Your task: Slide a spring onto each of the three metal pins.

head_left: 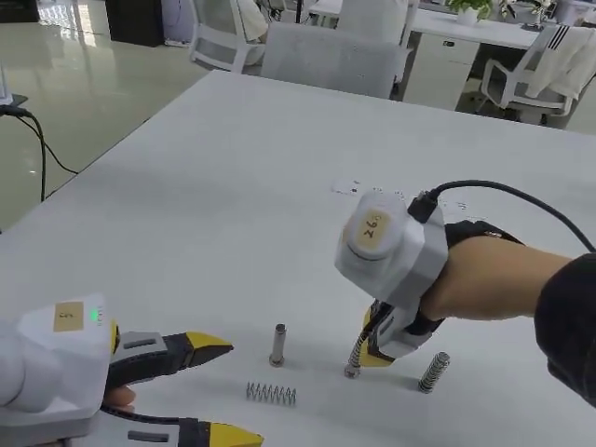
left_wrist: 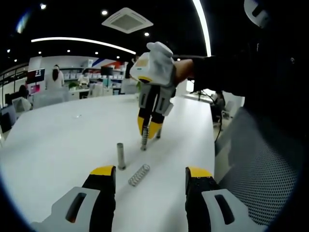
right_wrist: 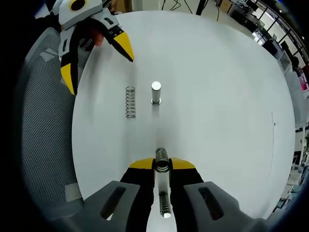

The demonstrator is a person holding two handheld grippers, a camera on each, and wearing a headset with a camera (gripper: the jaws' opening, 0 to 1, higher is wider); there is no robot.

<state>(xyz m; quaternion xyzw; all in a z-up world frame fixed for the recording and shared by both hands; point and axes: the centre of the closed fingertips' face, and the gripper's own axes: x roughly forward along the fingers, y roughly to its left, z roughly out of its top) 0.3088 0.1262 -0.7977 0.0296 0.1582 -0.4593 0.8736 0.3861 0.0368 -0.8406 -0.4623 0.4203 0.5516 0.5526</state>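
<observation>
The left gripper (left_wrist: 150, 171) reaches over a white table (left_wrist: 67, 140) with its yellow-tipped jaws spread wide. Just ahead of them, a loose spring (left_wrist: 139, 174) lies flat, near an upright bare pin (left_wrist: 120, 155). Farther off, the right gripper (left_wrist: 148, 131) points down, its jaws pinched around a second spring (left_wrist: 144, 140) standing on the table.

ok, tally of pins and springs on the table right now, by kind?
Pins: 3 (bare pin, middle pin, far-right pin)
Springs: 3 (loose spring, held spring in the right gripper, fitted spring on the far-right pin)
Total: 6
</observation>
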